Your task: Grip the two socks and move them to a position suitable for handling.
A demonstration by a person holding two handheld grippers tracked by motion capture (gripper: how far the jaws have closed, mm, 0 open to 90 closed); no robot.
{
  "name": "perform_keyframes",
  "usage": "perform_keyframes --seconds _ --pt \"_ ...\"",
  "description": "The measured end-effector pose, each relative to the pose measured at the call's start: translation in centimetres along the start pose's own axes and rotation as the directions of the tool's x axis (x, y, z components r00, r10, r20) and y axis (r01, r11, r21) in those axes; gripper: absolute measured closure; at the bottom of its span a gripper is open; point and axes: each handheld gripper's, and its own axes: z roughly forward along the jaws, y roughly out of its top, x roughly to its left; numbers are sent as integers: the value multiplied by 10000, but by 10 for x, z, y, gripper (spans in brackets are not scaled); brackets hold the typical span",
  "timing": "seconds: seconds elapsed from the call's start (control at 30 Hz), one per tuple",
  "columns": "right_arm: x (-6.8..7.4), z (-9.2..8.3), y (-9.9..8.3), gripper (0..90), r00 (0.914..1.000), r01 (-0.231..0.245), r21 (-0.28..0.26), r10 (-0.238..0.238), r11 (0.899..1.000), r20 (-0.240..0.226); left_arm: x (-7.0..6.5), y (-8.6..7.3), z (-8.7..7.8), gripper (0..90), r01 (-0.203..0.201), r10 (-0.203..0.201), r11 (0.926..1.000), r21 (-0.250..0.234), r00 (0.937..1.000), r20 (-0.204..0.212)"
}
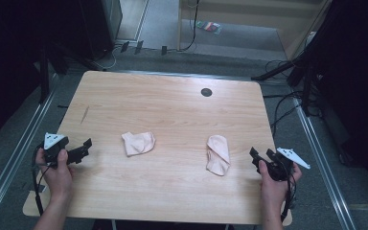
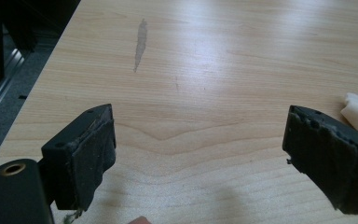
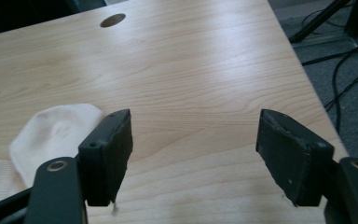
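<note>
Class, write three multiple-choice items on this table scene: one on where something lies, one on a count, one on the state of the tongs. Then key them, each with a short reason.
1. Where is the dark round hole in the table?
A. near the far edge, toward the right
B. at the near left corner
C. between the two socks

2. How many pale socks lie on the table?
A. one
B. two
C. four

3. How do the left tongs stand?
A. shut on a sock
B. open, with nothing between them
C. shut on a cable

Key:
1 A, the hole sits near the far edge of the table, right of the middle.
2 B, the left sock and the right sock lie apart.
3 B, the left tongs show bare wood between their jaws.
</note>
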Motion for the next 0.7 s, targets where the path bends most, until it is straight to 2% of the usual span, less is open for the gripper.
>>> perform_keyframes --seconds 0.2,0.23,0.3,0.37,0.4,0.47,0.5,0.53,0.6,0.7 --pt "16 0 3 338 9993 -88 77 91 9999 -366 1 0 1 125 58 -58 10000 40 10000 -45" --pt "24 2 4 382 9986 -9 158 17 9999 -536 1 0 1 131 89 -88 10000 38 9999 -51" --pt "34 5 4 404 9982 121 348 -100 9993 -589 1 0 1 131 99 -98 9999 43 9999 -53" --pt "38 7 3 421 9971 195 378 -166 9991 -744 1 0 1 131 63 -63 10000 33 10000 -24" --pt "49 11 2 443 9950 342 530 -290 9980 -954 1 0 1 132 63 -63 10000 34 10000 -7" --pt "53 13 1 445 9944 405 592 -345 9974 -994 1 0 1 132 92 -92 9999 46 10000 -21" --pt "62 19 -2 441 9920 700 738 -616 9948 -1101 1 0 1 132 96 -96 9999 56 10000 -17" --pt "65 22 -4 437 9909 785 856 -683 9932 -1156 1 1 1 132 132 -131 9999 83 9999 -41" --pt "69 24 -6 434 9895 808 980 -680 9919 -1274 1 1 1 132 145 -144 9998 108 9999 -60" --pt "75 33 -12 421 9872 748 1551 -512 9851 -1511 1 1 2 132 107 -106 9998 141 9999 -76"
